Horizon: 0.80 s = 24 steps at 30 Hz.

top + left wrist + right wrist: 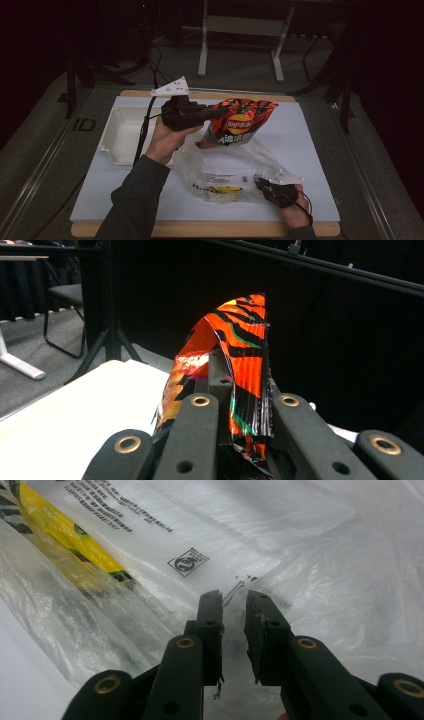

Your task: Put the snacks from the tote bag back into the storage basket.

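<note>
Dark curtains and chair legs ring the workspace, and a white mat (310,145) covers a wooden board on the table, with bare mat open to the right and along the near edge. At the mat's left edge sits a white plastic tray (120,135), just beside the person's left forearm.

Left gripper (212,114) is held above the mat, its jaws clamped on the edge of a red and black crisp bag (242,122), which hangs tilted in the air over the middle of the mat. In the left gripper view the crisp bag (240,365) is pinched between the black jaws and folds up above them.

Below it, a clear plastic bag (225,167) with printed text and a yellow band lies crumpled on the mat, its open mouth towards the crisp bag. Right gripper (261,184) rests low at that bag's right end. In the right gripper view the jaws stand close together with a thin layer of the clear plastic bag (310,555) between them; whether the pads truly press on the film is hard to make out.

The crisp bag's lower corner meets the clear film, and whether it is inside is unclear.
</note>
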Available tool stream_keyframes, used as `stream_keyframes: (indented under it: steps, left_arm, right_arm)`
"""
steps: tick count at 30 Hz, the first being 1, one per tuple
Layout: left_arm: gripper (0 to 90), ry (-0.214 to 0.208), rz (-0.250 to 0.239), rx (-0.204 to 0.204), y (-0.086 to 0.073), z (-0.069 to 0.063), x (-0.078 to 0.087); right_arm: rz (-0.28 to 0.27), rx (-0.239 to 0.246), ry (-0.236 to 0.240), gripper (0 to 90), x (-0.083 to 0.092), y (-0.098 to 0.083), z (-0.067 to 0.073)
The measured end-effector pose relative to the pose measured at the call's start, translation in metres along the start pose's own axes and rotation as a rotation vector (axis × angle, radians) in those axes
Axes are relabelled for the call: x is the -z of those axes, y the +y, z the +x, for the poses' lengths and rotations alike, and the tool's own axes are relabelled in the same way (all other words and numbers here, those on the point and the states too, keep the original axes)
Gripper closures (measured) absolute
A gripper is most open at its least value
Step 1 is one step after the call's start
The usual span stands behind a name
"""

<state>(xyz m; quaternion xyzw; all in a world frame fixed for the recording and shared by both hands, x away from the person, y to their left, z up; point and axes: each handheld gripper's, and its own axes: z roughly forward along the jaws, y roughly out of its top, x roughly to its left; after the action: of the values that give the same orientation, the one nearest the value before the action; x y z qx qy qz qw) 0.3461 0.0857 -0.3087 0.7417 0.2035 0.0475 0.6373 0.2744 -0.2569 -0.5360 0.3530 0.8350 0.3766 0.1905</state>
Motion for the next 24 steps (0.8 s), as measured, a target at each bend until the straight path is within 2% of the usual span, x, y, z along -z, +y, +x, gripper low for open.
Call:
stream_keyframes:
  steps: [5,13,24]
  left_arm:
    - [86.2,-0.004,-0.006,0.006,0.002,0.004,-0.006]
    - [86.2,-0.009,-0.011,-0.009,0.008,0.006,-0.015]
    - [86.3,0.011,0.002,-0.012,0.011,0.017,-0.022]
  right_arm:
    - [-0.004,0.000,0.001,77.1,0.000,0.000,0.000]
    - [-0.001,0.001,0.001,77.1,0.000,0.000,0.000]
    - [-0.002,-0.004,0.003,77.2,0.000,0.000,0.000]
